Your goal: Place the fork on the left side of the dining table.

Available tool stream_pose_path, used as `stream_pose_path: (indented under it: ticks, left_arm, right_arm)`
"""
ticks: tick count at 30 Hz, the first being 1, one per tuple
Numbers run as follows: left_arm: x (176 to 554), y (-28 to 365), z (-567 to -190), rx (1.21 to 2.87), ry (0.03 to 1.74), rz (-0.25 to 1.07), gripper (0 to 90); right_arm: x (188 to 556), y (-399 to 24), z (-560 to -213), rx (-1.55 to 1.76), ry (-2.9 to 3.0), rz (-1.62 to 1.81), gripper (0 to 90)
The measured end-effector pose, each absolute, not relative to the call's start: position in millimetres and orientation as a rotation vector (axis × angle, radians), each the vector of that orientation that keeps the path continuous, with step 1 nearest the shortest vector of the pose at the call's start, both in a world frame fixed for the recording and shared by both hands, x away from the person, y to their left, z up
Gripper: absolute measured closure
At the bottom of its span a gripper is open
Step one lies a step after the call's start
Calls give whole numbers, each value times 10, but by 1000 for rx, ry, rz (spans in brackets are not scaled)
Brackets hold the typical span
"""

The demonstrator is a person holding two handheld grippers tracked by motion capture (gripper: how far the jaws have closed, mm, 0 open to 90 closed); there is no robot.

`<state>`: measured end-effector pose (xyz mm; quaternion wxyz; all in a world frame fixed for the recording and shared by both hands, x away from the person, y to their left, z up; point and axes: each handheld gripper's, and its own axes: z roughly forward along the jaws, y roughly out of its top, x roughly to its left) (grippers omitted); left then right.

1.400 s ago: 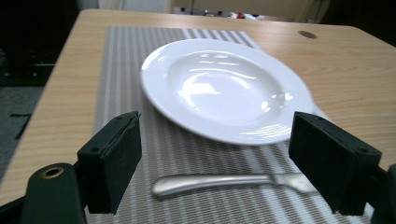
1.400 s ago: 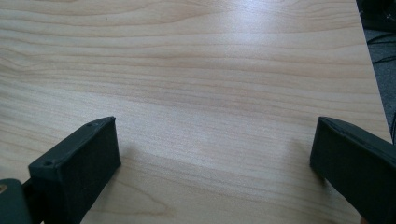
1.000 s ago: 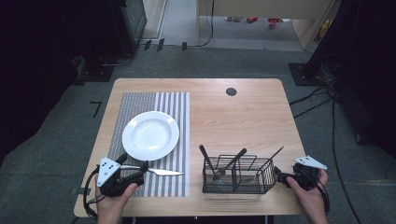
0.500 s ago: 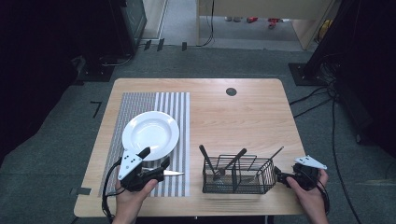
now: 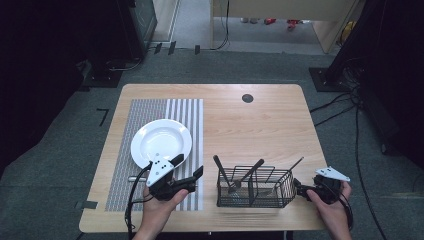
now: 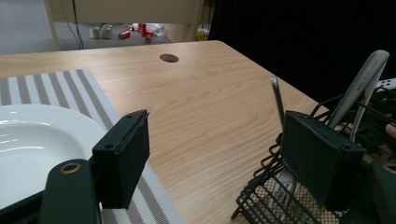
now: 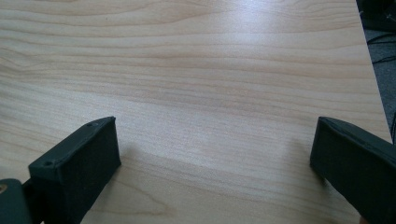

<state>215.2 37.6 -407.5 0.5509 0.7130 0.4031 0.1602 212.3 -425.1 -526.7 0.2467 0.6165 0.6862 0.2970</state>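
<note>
My left gripper [image 5: 190,167] hovers open over the striped placemat [image 5: 150,112], just in front of the white plate [image 5: 161,141], with its jaws pointing right toward the black wire basket [image 5: 255,192]. Nothing sits between its jaws in the left gripper view [image 6: 222,158], where the plate [image 6: 32,140] lies to the left and the basket [image 6: 271,200] to the right. Several utensils [image 5: 240,175] stand in the basket, one with a pale handle [image 6: 359,88]. My right gripper [image 5: 300,189] rests open at the basket's right end, with only bare table wood [image 7: 210,93] between its jaws [image 7: 210,163].
The wooden table [image 5: 250,130] has a round cable hole [image 5: 247,98] near its far edge. A thin pale sliver [image 5: 134,178] shows on the mat left of the hand. Cables [image 5: 345,115] lie on the floor to the right.
My left gripper has moved right and a little forward from the table's front-left area, now over the spot where a knife lay. The right gripper has stayed put.
</note>
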Motion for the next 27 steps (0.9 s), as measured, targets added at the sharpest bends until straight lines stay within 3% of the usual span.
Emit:
stream_pose_path:
  ticks: [5,15,27]
  left_arm:
    - [2192,275,-4058,1691,944,347,317]
    - [2248,44,-4036,1719,915,284,551]
    - [2385,-35,-4089,1723,920,140,700]
  right_arm:
    - [2123,-4251,-5267,1681,1872,810,12]
    - [2123,-4251,-5267,1682,1872,810,12]
    - [2123,-4252,-5267,1682,1872,810,13]
